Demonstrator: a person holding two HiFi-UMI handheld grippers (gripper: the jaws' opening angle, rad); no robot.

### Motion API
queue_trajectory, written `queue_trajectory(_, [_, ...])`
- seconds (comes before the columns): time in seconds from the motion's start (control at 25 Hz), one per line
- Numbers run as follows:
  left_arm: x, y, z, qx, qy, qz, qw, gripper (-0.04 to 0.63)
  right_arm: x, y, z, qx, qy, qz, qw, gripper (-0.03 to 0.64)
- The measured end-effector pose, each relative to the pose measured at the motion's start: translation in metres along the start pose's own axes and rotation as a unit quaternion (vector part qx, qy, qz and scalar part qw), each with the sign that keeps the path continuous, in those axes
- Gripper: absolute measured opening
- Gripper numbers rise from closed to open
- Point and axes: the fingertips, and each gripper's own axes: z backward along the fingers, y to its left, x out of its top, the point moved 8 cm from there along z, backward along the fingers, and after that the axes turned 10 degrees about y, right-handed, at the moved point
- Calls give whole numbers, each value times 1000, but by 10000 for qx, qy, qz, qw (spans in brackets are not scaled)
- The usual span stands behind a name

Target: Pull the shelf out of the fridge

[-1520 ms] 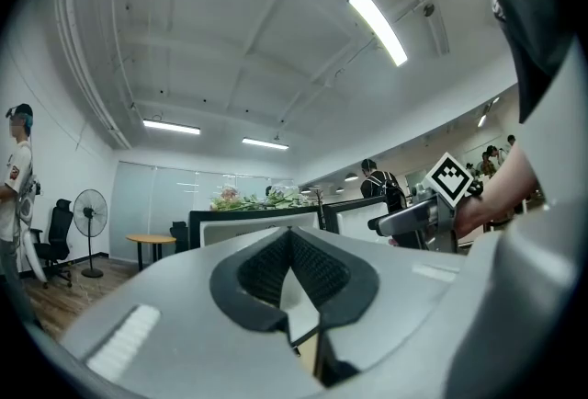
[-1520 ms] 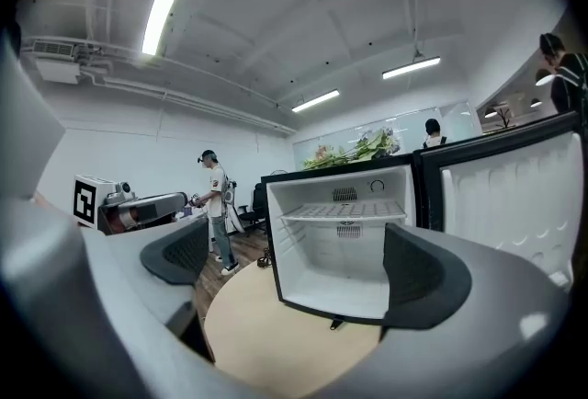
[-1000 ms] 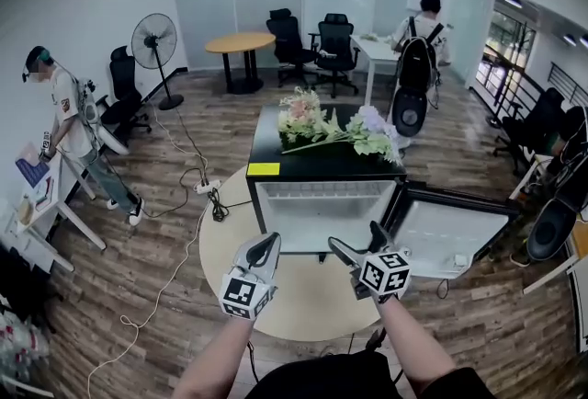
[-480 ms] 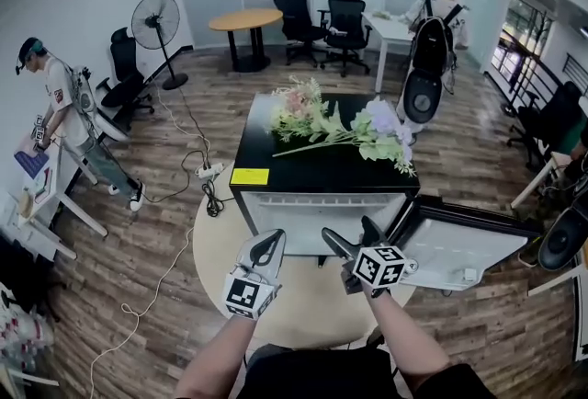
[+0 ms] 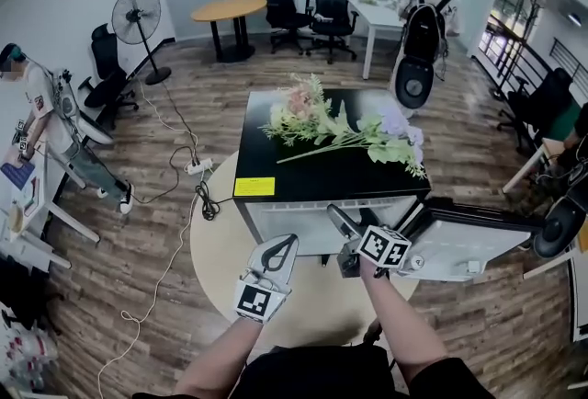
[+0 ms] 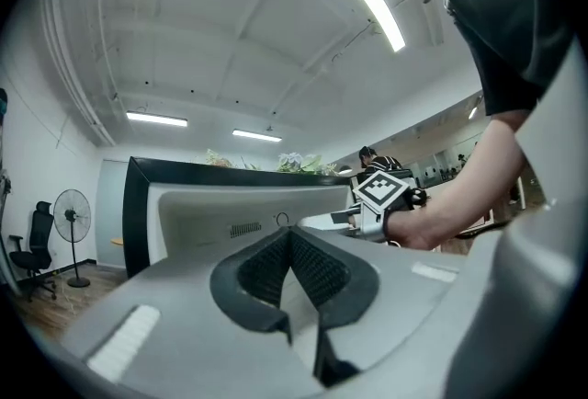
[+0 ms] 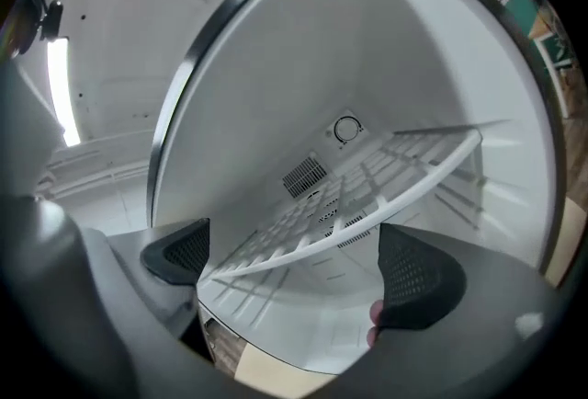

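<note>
The shelf [image 7: 363, 186] is a white wire grid with a thick rounded front rail. It sits inside the fridge [image 5: 326, 172], a squat black box with a smooth white liner. Its rail crosses the gap between the right gripper's [image 7: 303, 255] ribbed dark pads, which stand wide apart and are not closed on it. The left gripper [image 6: 290, 236], lower left of centre, has its textured pads pressed together on nothing.

Pale artificial flowers [image 5: 340, 131] lie on the glossy black top. The door [image 5: 459, 245] hangs open at the right. The fridge rests on a round cream disc [image 5: 220, 250] over wood-plank floor [image 5: 138, 259], in an office with swivel chairs.

Compared with half a second ago, the right gripper has risen to the fridge's opening.
</note>
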Motion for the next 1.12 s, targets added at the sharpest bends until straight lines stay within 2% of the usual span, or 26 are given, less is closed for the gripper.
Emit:
queue_trajectory(0.12, [-3,0,-2,-168,-75,-210,9996,0,5,-2,-11,89,-87,-386,9992,584])
queue_trajectory(0.24, [-4,-3,1,-220,71,49,9997,0,5,-5,-20,245,-178,-899,9955,577])
queue_trajectory(0.32, [-3,-2,2,-235,96,79,9996,0,4,-7,-27,337,-220,-1222,9917,571])
queue_trajectory(0.52, [-2,0,6,-229,96,41,9997,0,-1,-14,-39,639,-317,-2030,9766,488])
queue_trajectory(0.76, [-4,3,8,-149,140,53,9998,0,-3,-22,-53,804,-286,-2677,9597,453])
queue_trajectory(0.92, [-6,2,9,-122,171,82,9997,0,-6,-26,-58,937,-258,-2970,9499,329])
queue_trajectory(1.0, [-6,1,10,-125,181,75,9997,0,-6,-24,-60,979,-233,-2927,9509,307])
queue_trajectory(1.12, [-6,1,11,-114,190,65,9997,0,-6,-22,-63,1119,-273,-2982,9475,236])
